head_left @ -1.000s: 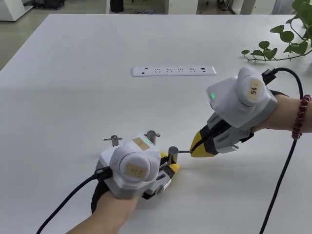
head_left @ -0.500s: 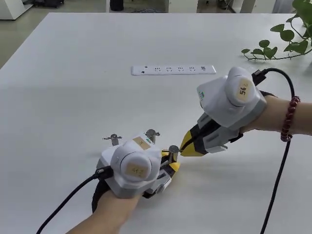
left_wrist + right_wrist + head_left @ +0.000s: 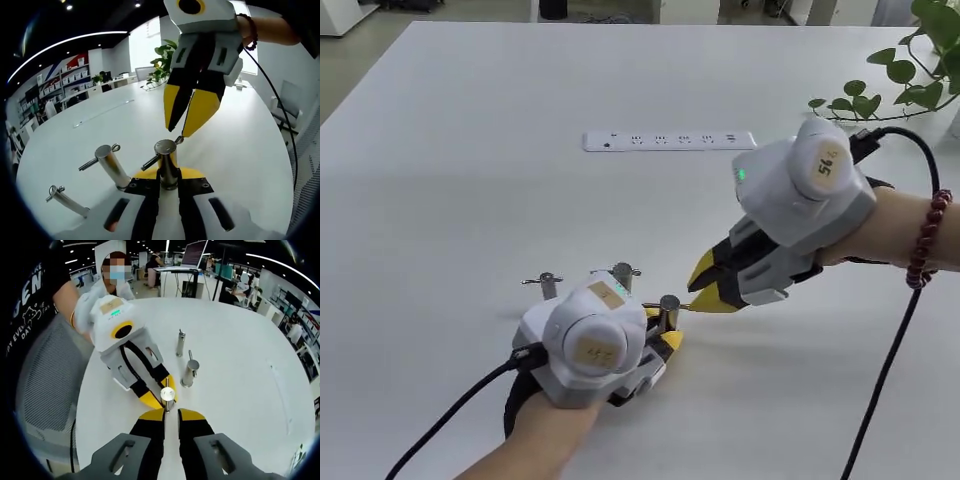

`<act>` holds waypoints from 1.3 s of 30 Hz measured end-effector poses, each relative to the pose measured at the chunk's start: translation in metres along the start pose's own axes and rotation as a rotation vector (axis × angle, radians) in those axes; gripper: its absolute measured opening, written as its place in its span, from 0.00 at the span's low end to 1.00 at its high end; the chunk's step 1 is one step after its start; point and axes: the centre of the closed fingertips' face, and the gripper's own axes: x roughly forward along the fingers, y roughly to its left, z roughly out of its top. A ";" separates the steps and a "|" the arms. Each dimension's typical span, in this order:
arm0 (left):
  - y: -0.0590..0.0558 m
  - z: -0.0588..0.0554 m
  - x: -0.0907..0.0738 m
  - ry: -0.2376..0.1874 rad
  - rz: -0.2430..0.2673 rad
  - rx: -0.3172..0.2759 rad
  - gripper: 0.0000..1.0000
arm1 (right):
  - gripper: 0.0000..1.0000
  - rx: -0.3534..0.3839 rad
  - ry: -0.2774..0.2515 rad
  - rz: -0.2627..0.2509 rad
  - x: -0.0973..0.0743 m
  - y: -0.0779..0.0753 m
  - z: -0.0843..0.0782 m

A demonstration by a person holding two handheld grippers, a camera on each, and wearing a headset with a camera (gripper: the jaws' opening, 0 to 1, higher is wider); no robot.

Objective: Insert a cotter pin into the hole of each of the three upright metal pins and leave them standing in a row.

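Three upright metal pins stand in a row on the white table [image 3: 470,180]. The far two [image 3: 547,283] [image 3: 623,272] each carry a cotter pin through the top. My left gripper [image 3: 666,336] is shut on the base of the nearest pin [image 3: 669,304] [image 3: 166,150] [image 3: 167,394]. A thin cotter pin [image 3: 686,306] runs through this pin's hole, its end [image 3: 149,162] sticking out the far side. My right gripper [image 3: 698,298] [image 3: 177,134] is at the cotter pin's ring end, jaws nearly together on it.
A white power strip [image 3: 670,141] lies farther back on the table. Plant leaves [image 3: 880,95] reach in at the back right. Black cables [image 3: 890,370] trail from both grippers toward the near edge. Open tabletop lies left and behind the pins.
My right gripper carried the cotter pin left into the nearest pin's hole, then eased slightly back to the right. The left gripper kept hold of the pin. The head camera shifted a little.
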 end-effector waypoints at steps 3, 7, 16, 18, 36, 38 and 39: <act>0.000 0.000 0.000 0.001 0.001 -0.004 0.10 | 0.02 0.004 0.008 0.003 0.001 0.001 -0.003; 0.000 0.000 0.000 0.001 0.005 -0.009 0.10 | 0.00 0.008 0.008 0.009 0.003 0.002 -0.003; 0.001 0.000 0.000 0.001 0.012 -0.033 0.10 | 0.00 -0.003 0.008 0.013 0.006 0.006 0.001; 0.000 0.000 0.000 0.001 0.012 -0.035 0.10 | 0.00 -0.001 0.005 0.012 0.007 0.006 0.002; -0.002 -0.004 0.000 0.031 -0.006 -0.061 0.14 | 0.04 0.035 -0.003 -0.003 0.010 0.001 0.004; -0.003 -0.007 -0.001 0.045 -0.003 -0.046 0.16 | 0.10 0.042 -0.005 -0.005 0.010 0.001 0.006; -0.003 -0.009 -0.002 0.052 -0.002 -0.046 0.17 | 0.12 0.048 -0.010 -0.005 0.010 0.002 0.007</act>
